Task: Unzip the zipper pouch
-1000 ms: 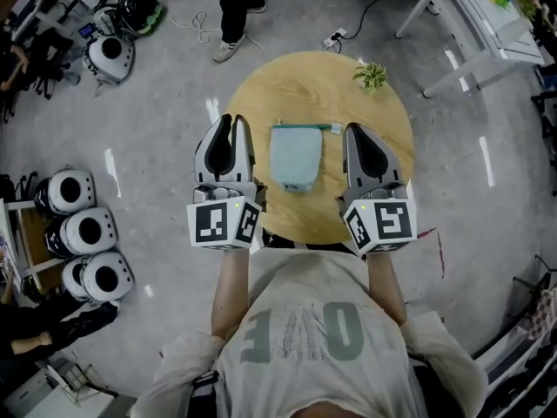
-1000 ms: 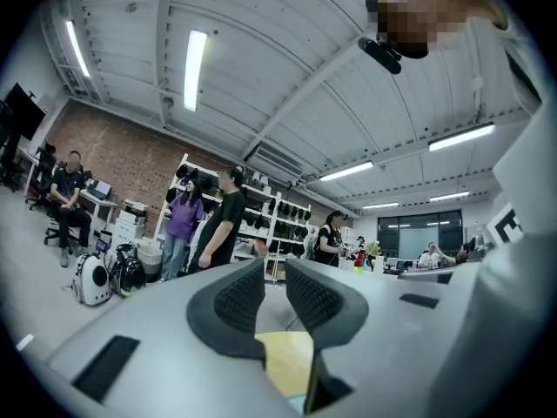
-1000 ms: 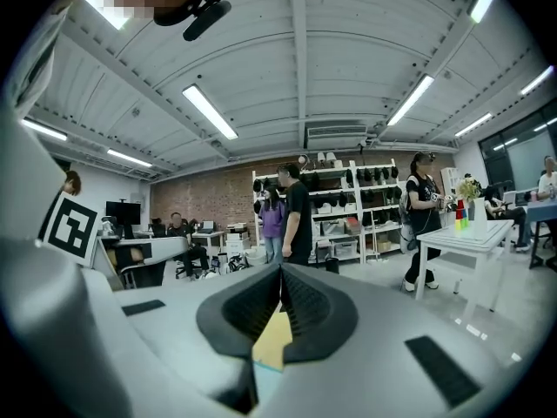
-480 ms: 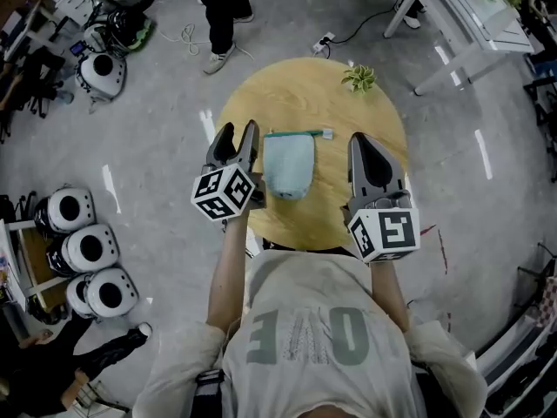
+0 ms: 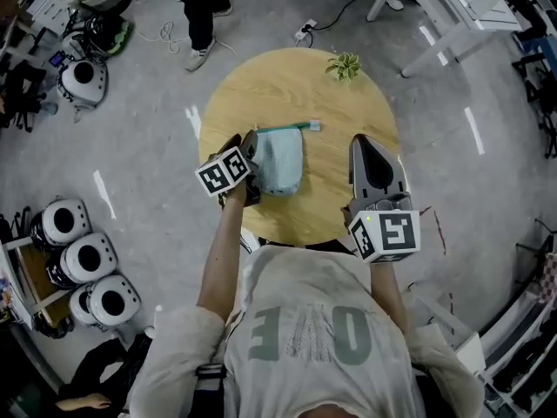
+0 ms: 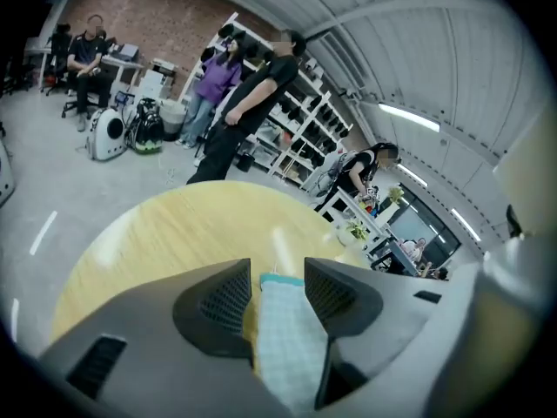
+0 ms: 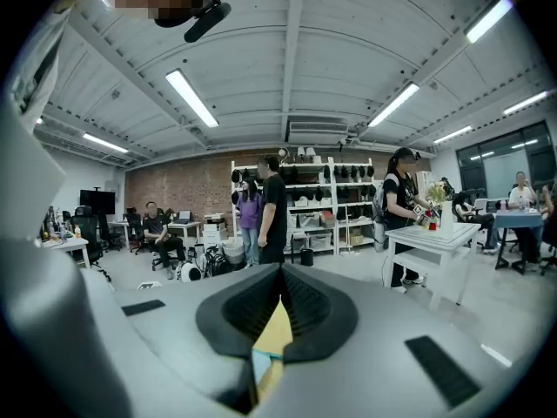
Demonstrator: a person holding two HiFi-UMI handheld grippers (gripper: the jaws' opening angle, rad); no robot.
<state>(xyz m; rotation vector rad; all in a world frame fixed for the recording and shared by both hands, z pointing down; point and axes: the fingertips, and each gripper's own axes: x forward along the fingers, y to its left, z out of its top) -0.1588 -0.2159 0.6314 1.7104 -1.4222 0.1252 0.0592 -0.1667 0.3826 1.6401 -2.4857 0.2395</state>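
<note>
A light blue zipper pouch (image 5: 280, 162) lies on the round wooden table (image 5: 296, 85), with its teal zipper (image 5: 287, 127) along the far edge. My left gripper (image 5: 248, 151) is down at the pouch's left side. Its jaws have just been opening and stand open, with the pouch (image 6: 283, 329) between them; a strip of table shows beside the left jaw, so the pads (image 6: 228, 296) do not press on it. My right gripper (image 5: 365, 142) hovers over the table's right part, shut and empty, apart from the pouch. In the right gripper view its jaws (image 7: 280, 273) meet.
A small potted plant (image 5: 345, 64) stands at the table's far edge. A person (image 5: 196, 16) stands on the floor beyond the table. Several white round devices (image 5: 74, 251) sit on the floor at left. A white table (image 5: 452, 7) stands at upper right.
My left gripper has dropped from above the table to the pouch's left side, rolled over, and opened around the pouch. The right gripper has shifted slightly and stays shut.
</note>
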